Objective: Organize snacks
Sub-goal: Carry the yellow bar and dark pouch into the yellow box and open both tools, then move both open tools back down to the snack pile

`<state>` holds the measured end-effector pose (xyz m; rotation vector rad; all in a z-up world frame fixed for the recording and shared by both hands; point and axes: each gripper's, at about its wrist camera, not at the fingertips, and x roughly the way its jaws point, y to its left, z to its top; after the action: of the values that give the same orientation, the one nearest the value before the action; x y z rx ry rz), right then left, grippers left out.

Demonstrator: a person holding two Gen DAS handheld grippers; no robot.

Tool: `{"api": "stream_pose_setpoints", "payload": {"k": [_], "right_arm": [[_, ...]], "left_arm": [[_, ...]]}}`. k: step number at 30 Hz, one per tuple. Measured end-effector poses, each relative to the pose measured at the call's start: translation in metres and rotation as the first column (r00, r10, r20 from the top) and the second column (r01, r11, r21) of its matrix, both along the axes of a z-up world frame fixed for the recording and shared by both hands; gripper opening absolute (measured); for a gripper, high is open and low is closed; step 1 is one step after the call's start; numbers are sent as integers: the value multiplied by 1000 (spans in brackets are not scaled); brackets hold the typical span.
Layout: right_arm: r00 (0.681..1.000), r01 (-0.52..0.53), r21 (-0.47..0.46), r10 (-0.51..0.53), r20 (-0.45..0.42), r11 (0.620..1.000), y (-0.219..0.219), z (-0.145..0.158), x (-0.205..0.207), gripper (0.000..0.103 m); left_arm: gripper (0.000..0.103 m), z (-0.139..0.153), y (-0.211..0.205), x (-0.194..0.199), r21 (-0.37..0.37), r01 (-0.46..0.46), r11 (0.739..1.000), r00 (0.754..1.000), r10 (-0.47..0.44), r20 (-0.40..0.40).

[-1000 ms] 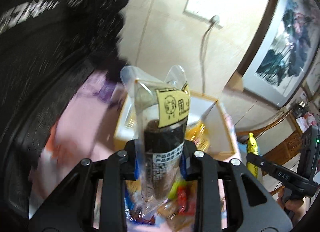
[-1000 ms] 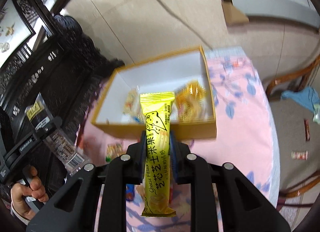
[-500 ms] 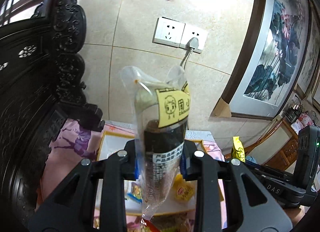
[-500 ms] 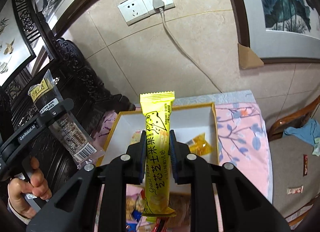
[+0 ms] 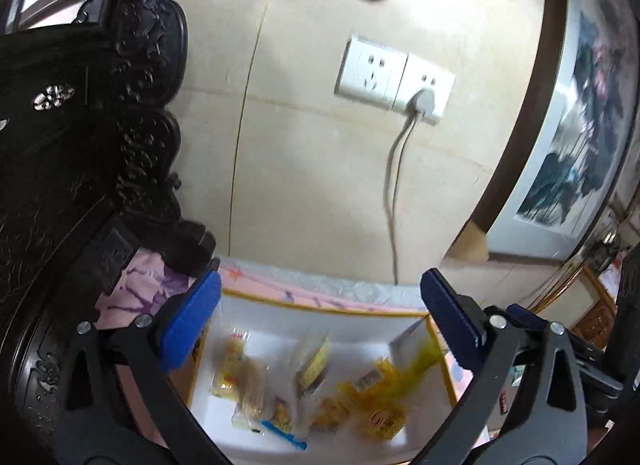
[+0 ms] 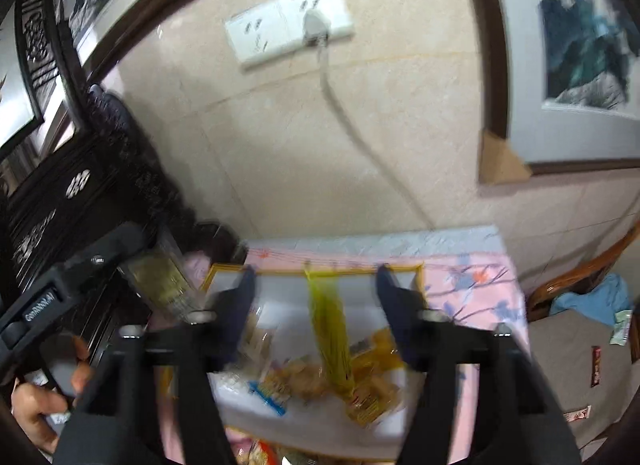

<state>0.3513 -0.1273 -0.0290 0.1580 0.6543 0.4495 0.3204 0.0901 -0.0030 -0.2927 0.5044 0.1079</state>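
Note:
A white box with a gold rim sits on a pink flowered cloth and holds several snack packets. My left gripper is open and empty above the box. The clear packet with the dark filling lies blurred inside the box below it; in the right wrist view it is a blur at the left gripper. My right gripper is open. The yellow cheese stick is a blurred streak between its jaws, over the box; it also shows in the left wrist view.
Dark carved furniture stands left of the box. A tiled wall with sockets and a cable rises behind it. Framed paintings hang on the right. A wooden chair with blue cloth stands right of the table; wrappers lie on the floor.
Both grippers have opened. The clear packet has left my left gripper and the yellow stick has left my right gripper; both are dropping into the box.

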Motion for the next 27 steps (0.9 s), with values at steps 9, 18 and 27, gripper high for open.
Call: {"api": "stream_pose_setpoints", "payload": {"k": [9,18,27], "right_arm": [[1000,-14,-21,14,-17,1000,-16,-8,-28,65],[992,-61,-104,49,-116,993,-57,-66,-94,65],[939,-338,-271,306,-155,901,-84,-152,-183,74]], "left_arm": [[101,0,10,-39,24,-42,999,999,43,-29],[101,-34,17,-110,49,-67,997,990,72,-120],[101,-85,13,-179,31,-50,998,963,56,-265]]}}
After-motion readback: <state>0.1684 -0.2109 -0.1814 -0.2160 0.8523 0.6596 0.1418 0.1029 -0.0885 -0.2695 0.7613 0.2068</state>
